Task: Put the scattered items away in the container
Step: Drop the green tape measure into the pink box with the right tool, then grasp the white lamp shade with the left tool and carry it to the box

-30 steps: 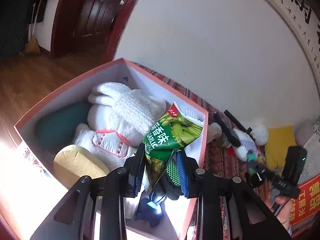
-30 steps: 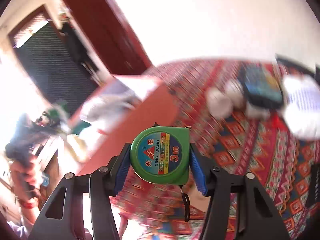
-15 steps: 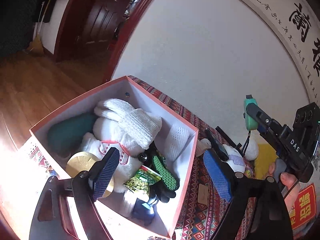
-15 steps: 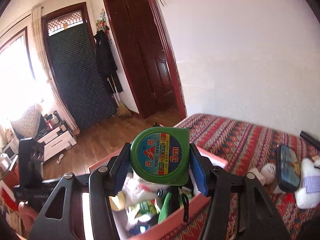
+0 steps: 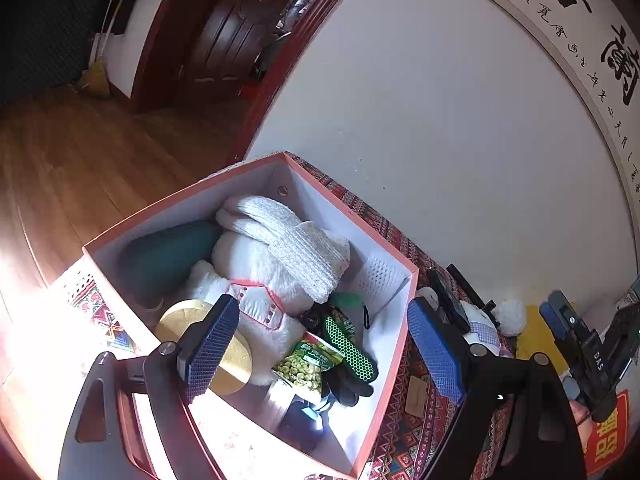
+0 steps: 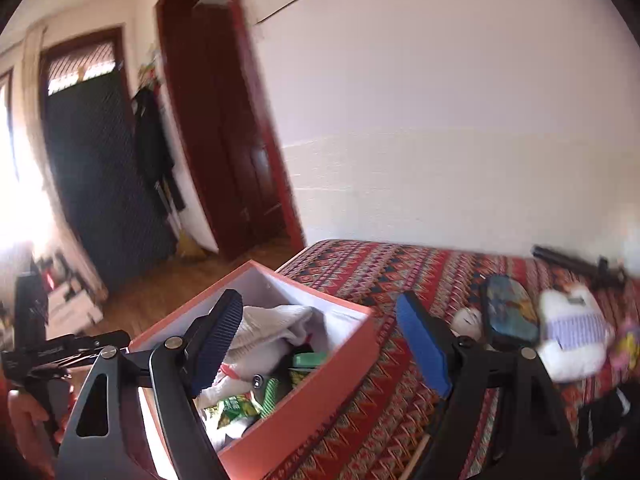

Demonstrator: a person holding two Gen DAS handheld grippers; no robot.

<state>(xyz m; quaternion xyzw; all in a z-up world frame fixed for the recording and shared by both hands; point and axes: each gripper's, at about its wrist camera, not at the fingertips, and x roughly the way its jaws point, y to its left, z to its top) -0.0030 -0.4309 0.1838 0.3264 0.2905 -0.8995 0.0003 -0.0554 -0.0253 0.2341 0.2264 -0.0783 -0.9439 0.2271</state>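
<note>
Both claws gape wide and hold nothing: the left claw (image 5: pixel 320 352) over the pink box (image 5: pixel 394 364), the right claw (image 6: pixel 320 344) beside the tape measure (image 6: pixel 310 359) inside.

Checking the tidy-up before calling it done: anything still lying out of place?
Yes. A white plush toy and a dark case lie on the patterned cloth, outside the box. Both claws, left and right, are open and hold nothing.
</note>
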